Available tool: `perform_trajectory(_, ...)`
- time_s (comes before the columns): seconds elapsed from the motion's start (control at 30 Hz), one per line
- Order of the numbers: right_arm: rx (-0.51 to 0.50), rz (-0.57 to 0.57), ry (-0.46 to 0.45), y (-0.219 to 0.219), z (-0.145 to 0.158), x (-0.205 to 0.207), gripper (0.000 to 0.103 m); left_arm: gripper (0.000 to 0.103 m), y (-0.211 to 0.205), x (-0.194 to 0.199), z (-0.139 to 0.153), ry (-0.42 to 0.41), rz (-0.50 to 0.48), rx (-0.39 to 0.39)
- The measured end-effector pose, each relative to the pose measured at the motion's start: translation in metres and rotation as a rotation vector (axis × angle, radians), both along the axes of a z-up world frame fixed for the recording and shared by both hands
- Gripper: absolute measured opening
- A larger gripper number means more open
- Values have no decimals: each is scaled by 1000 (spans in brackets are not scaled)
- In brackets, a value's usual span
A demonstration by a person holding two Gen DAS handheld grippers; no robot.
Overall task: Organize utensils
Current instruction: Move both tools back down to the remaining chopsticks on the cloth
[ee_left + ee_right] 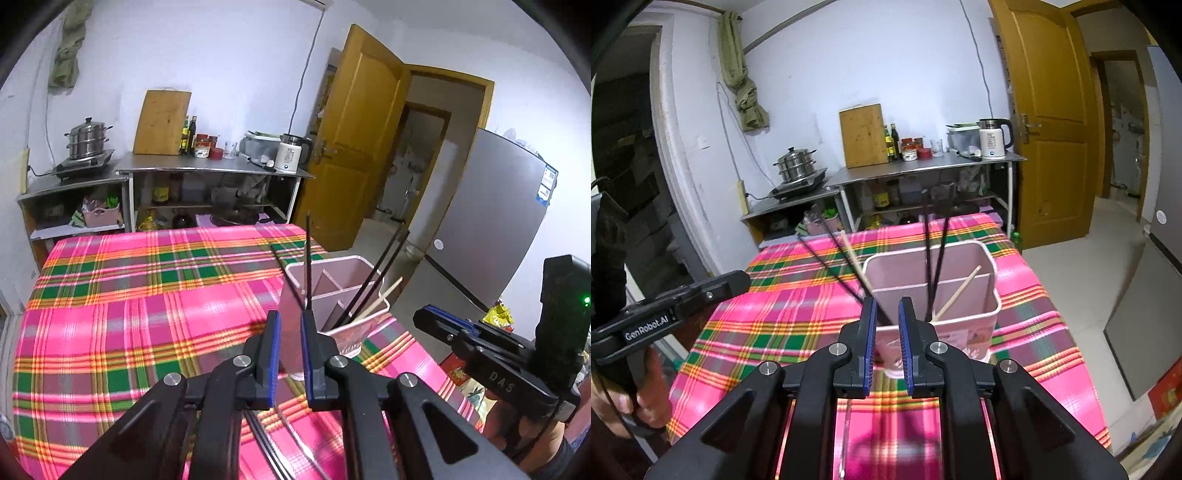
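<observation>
A pink utensil holder (343, 295) (964, 295) with inner dividers stands on the plaid tablecloth near the table's right edge. It holds several black chopsticks (373, 277) (936, 254) and a pale wooden chopstick (384, 297) (958, 291), all leaning. My left gripper (291, 321) hangs just in front of the holder, its jaws apart with nothing between them. My right gripper (887, 308) is at the holder's near rim, jaws apart and empty. A thin silver utensil lies on the cloth under the grippers (295, 435) (846, 432).
The pink, green and orange plaid table (129, 314) (783, 314) stretches to the left. Behind it stand steel shelves with a steamer pot (88, 138), a cutting board (864, 134) and a kettle (991, 138). A fridge (491, 221) and a yellow door (1049, 122) are at the right.
</observation>
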State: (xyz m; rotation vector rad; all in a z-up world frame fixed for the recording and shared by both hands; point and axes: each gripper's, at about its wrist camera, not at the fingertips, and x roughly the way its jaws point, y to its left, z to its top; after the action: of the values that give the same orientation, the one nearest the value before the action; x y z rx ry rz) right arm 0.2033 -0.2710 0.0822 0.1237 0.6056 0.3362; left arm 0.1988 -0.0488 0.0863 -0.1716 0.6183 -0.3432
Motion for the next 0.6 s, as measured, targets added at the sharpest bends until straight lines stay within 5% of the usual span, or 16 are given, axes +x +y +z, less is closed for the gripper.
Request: perform_trajectory(0.6,-4,83,83,25,-35,-33,13,10,28,-40,-59,119,48,-8)
